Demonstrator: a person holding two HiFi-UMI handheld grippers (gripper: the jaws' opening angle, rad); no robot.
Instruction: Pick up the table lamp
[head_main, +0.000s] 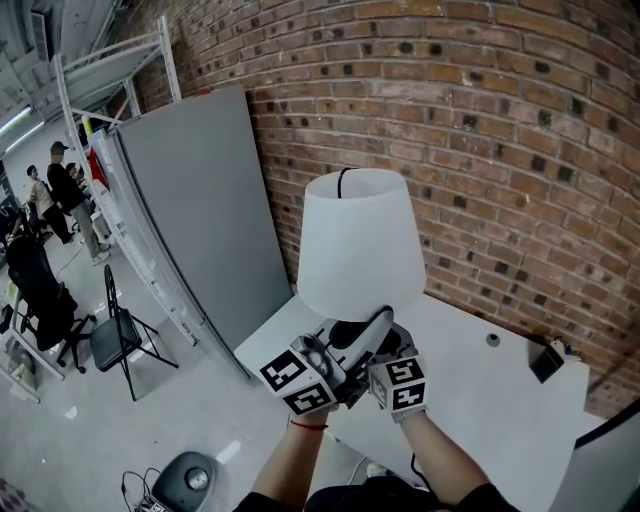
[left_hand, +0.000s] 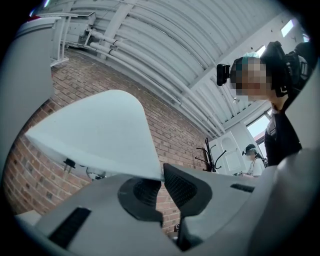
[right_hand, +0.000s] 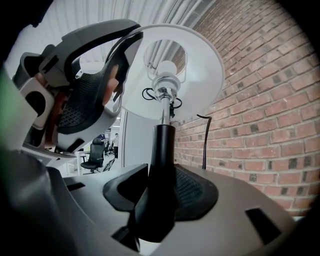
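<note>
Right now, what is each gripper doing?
Left gripper: closed on the lampshade rim.
Right gripper: closed on the lamp stem.

In head view the lamp shade (head_main: 358, 245) hides the upper stem (right_hand: 161, 165).

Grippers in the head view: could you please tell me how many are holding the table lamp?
2. The left gripper clamps the table lamp by its shade rim; the right gripper, beside it, clamps its black stem below the shade. Neither is hidden.
</note>
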